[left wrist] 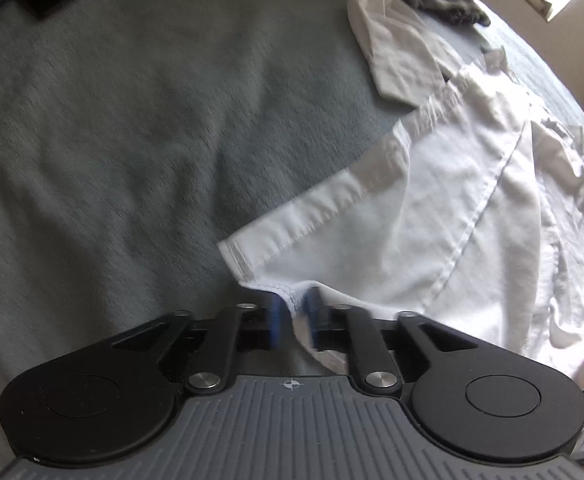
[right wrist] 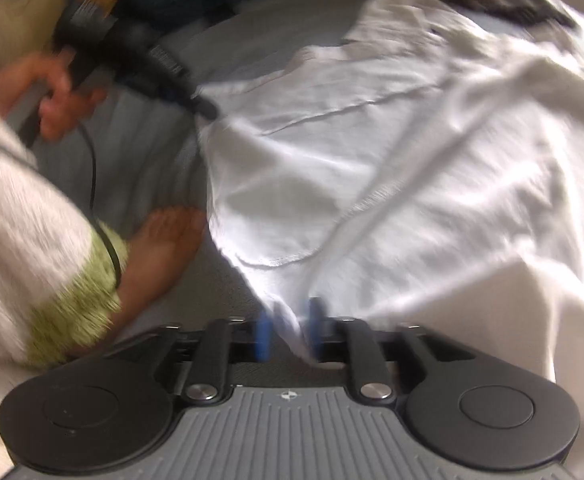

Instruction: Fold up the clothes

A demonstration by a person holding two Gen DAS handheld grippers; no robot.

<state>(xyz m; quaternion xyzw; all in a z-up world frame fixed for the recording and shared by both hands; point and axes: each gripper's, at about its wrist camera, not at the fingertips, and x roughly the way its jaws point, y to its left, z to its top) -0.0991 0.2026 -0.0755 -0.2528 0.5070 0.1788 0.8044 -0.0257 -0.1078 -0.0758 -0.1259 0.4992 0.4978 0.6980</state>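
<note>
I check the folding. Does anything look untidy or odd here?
Yes. The white shirt lies crumpled and askew on the grey blanket, one sleeve splayed outward, not yet folded flat.

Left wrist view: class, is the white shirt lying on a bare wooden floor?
No, the white shirt lies spread on a grey blanket, with no wooden floor under it.

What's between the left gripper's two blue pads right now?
In the left wrist view, a fold of the white shirt's hem hangs between the left gripper's parted pads.
</note>
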